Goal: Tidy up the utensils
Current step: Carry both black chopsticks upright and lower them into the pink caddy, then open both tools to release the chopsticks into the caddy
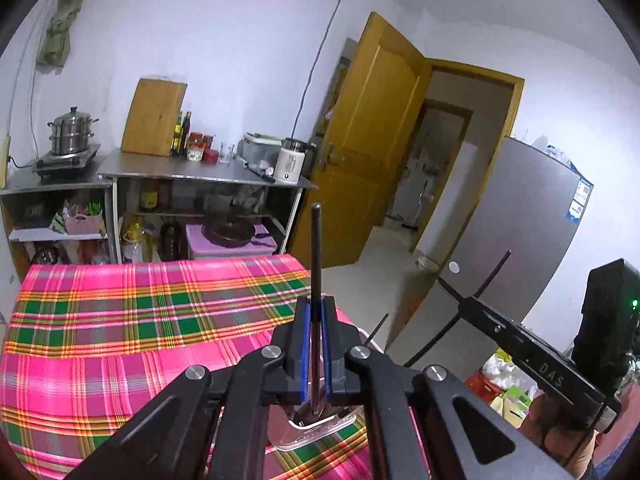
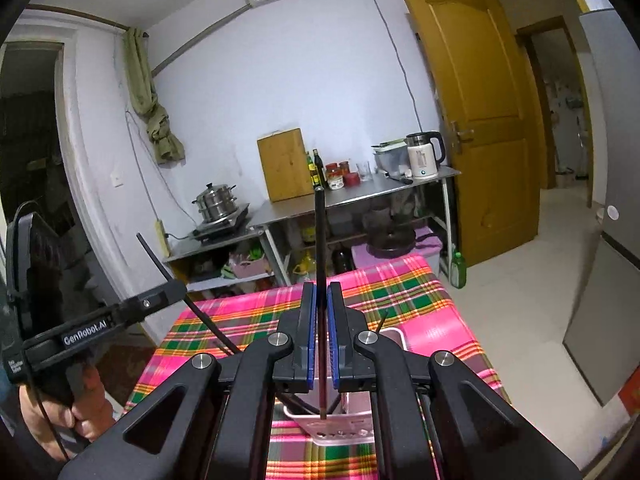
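Left wrist view: left gripper (image 1: 316,312) clenched on a dark chopstick (image 1: 316,256), blue pads tight on either side of it. Stick stands nearly upright, top end well above the fingertips, lower end down between the fingers over a pale holder (image 1: 316,430). Holder sits on the table with the pink plaid cloth (image 1: 160,320). On the right, the right gripper (image 1: 466,300) shows from the side with its own chopstick crossing through the tip. Fridge (image 1: 520,240) and open door (image 1: 368,140) behind.

Right wrist view: right gripper (image 2: 321,300) clamped on a second chopstick (image 2: 319,240), also near vertical. Its lower tip hangs just above the pink slotted holder (image 2: 340,432), which sits on the plaid cloth (image 2: 420,312). Another stick (image 2: 382,319) leans out of the holder's far side. Left gripper (image 2: 176,282) at far left, held by a hand (image 2: 76,408), chopstick angled through its tip. Steel shelf (image 2: 360,196) with kettle (image 2: 422,154) and cutting board (image 2: 286,164) at the back wall.
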The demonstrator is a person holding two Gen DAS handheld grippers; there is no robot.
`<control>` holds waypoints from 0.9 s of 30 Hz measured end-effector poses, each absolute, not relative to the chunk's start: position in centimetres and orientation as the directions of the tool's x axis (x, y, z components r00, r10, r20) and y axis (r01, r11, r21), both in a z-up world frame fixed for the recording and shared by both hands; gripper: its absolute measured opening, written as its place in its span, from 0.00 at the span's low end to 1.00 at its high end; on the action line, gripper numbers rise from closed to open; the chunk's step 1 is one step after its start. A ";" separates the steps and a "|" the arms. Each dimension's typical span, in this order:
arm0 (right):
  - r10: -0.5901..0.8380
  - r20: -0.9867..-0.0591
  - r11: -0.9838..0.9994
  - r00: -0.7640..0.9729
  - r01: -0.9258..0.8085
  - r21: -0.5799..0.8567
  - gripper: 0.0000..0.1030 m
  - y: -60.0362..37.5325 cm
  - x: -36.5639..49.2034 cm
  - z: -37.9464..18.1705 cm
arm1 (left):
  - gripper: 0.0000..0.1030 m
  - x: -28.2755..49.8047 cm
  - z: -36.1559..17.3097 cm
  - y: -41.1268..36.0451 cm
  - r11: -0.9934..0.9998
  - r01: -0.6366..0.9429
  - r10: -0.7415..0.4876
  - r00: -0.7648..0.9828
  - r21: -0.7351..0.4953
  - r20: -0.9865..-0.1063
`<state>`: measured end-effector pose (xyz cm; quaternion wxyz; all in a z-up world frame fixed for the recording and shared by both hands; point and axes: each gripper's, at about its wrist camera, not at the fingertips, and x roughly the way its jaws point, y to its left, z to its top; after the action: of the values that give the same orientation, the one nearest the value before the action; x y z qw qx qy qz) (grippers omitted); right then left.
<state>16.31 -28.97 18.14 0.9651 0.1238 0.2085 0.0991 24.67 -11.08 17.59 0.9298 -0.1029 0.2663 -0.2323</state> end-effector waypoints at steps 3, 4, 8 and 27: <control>0.243 -0.388 0.949 0.889 -0.135 0.285 0.05 -28.9 16.9 17.3 | 0.05 25.2 16.2 -11.2 0.875 0.371 -0.480 0.744 -0.311 -0.464; 0.241 -0.393 0.950 0.887 -0.134 0.281 0.05 -28.8 17.1 17.1 | 0.05 25.4 15.9 -11.3 0.877 0.368 -0.477 0.743 -0.309 -0.470; 0.228 -0.417 0.957 0.880 -0.124 0.261 0.05 -28.3 17.6 15.9 | 0.05 25.9 14.8 -11.3 0.877 0.367 -0.478 0.735 -0.310 -0.481; 0.238 -0.388 0.955 0.890 -0.142 0.260 0.05 -28.1 18.5 16.6 | 0.05 26.0 14.1 -11.6 0.877 0.380 -0.479 0.730 -0.294 -0.487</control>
<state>18.45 -28.10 16.60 0.9656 0.1130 0.2127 0.0985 25.97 -11.56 14.14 0.9260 -0.0873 0.2849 -0.2319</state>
